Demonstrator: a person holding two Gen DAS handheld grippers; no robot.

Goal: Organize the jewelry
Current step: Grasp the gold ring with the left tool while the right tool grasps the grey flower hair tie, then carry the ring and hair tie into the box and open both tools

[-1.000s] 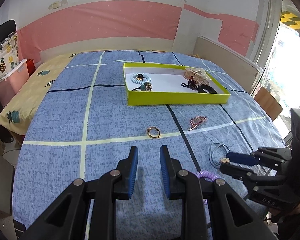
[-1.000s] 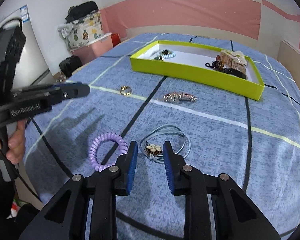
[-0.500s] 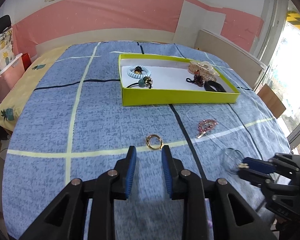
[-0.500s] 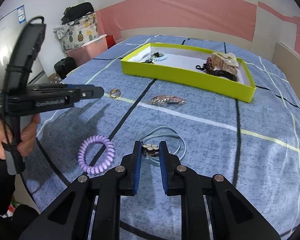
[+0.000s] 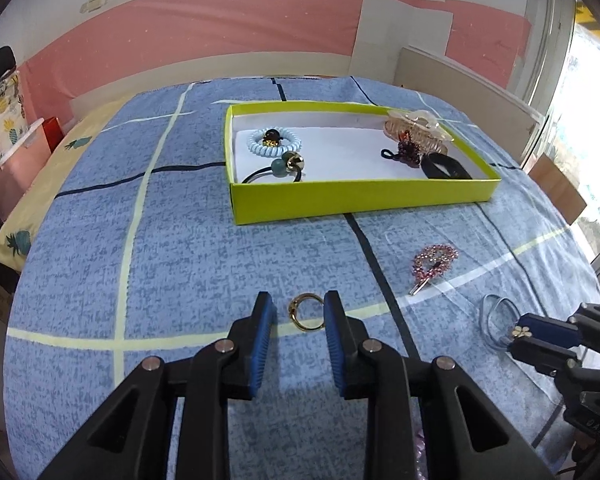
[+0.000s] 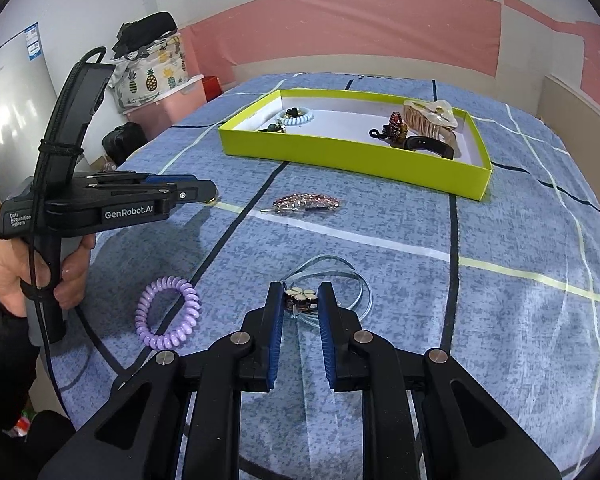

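My left gripper is open, its fingertips on either side of a gold ring lying on the blue bedspread. My right gripper is shut on the flower charm of a pale blue hair tie; it also shows at the right in the left wrist view. A pink rhinestone clip and a purple coil tie lie loose on the bed. The yellow-green tray at the back holds several hair ties and a claw clip.
A pink storage bin with a pineapple bag stands left of the bed. A window is on the right in the left wrist view. The bed edge is close behind both grippers.
My left gripper moved forward and now straddles the gold ring. My right gripper closed onto the flower charm of the pale blue tie.
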